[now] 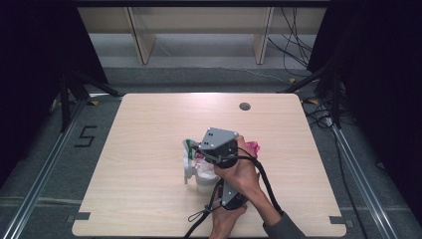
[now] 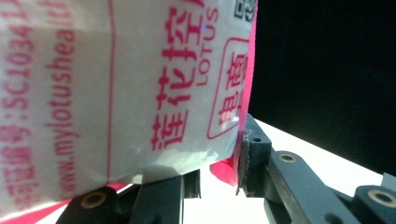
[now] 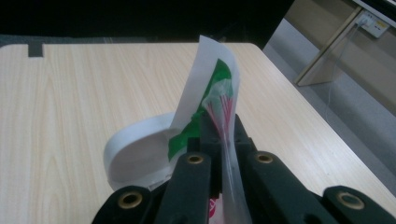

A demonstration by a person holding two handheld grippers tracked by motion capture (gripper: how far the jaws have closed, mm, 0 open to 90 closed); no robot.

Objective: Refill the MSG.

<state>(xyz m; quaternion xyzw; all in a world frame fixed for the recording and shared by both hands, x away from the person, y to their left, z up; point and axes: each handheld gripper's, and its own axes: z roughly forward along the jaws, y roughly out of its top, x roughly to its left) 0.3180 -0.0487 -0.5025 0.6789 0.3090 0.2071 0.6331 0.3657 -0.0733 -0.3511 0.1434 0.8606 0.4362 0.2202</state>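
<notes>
A white plastic package (image 2: 116, 93) with pink print and the word LOTUS stands between the jaws of my left gripper (image 2: 219, 172), which is shut on its lower edge. In the high view this package (image 1: 201, 177) lies near the middle of the table, with the left gripper (image 1: 219, 186) coming at it from the near side. My right gripper (image 3: 219, 126) is shut on a thin film flap (image 3: 212, 79), white with green and pink print, which stands up from its jaws. Beyond the flap curls a white band (image 3: 135, 149). The right gripper (image 1: 199, 149), under its grey plate, sits above the package.
The light wooden table (image 1: 149, 129) has a round grommet hole (image 1: 244, 106) near its far edge. A crumpled pink piece (image 1: 252, 147) lies just right of the hands. Shelf legs (image 1: 142, 42) and cables (image 1: 298, 50) are on the floor beyond the table.
</notes>
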